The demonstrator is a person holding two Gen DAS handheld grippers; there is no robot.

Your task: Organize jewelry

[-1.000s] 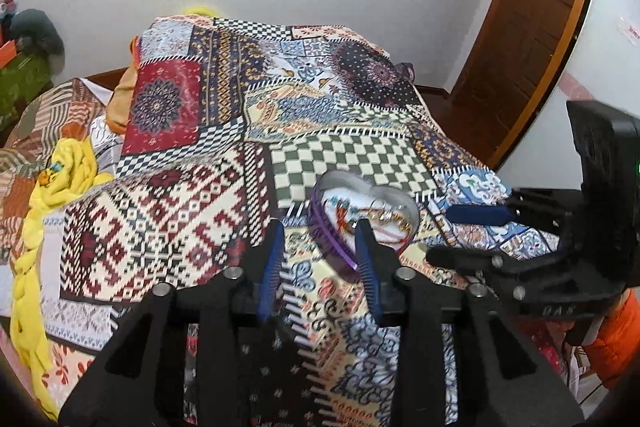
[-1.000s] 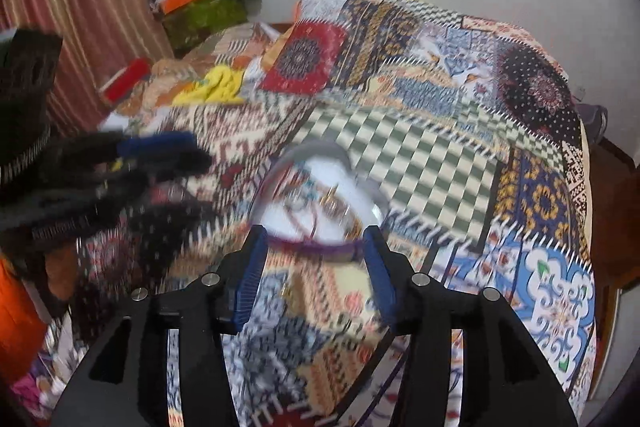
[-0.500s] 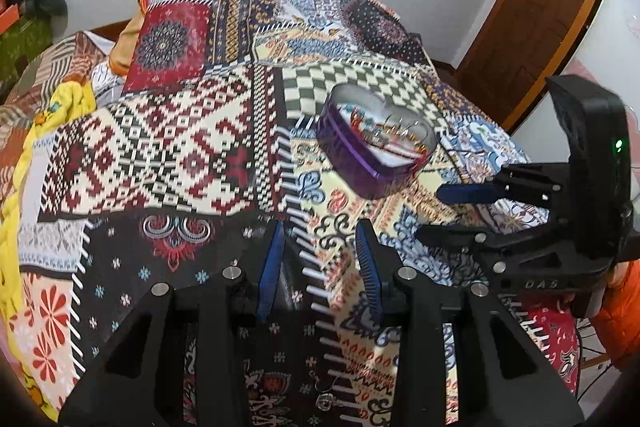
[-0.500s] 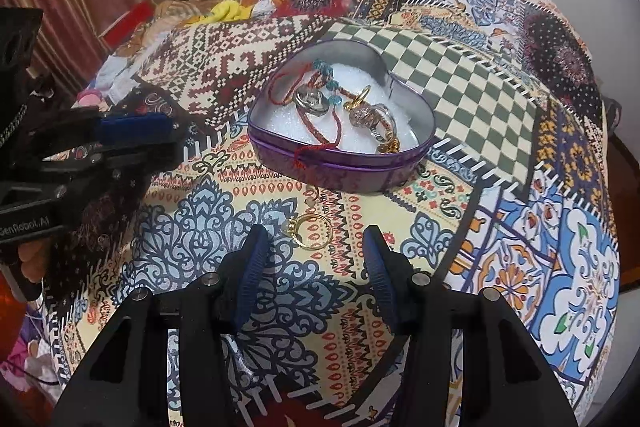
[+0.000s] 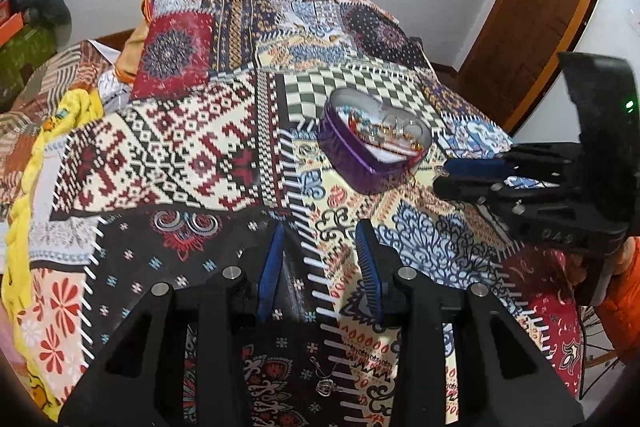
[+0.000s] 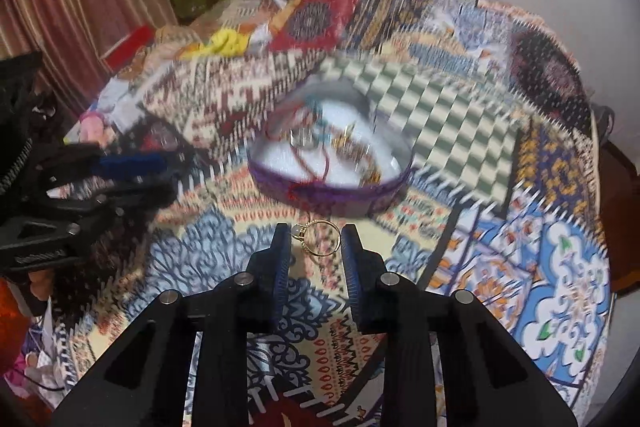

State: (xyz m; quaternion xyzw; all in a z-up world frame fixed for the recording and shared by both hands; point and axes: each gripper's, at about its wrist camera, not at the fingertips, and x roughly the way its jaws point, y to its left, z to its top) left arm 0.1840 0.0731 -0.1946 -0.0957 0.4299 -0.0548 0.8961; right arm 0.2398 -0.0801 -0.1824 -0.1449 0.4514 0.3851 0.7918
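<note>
Now closing on a gold ring [image 6: 319, 238] with the right gripper [image 6: 312, 241].

Having just been narrowing the jaws, pads flanking and apparently touching the ring, just in front of the purple heart-shaped tin [image 6: 332, 167] on the patchwork bedspread [image 6: 540, 267]. Squeezing gently, lifting straight, carrying over the rim. Keeping the left gripper [image 5: 320, 267] part open, holding nothing.

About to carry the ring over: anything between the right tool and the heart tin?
Nothing but bare patterned bedspread, in the right wrist view. The right tool, just closing, has the gold ring between its pads, just short of the heart tin.
</note>
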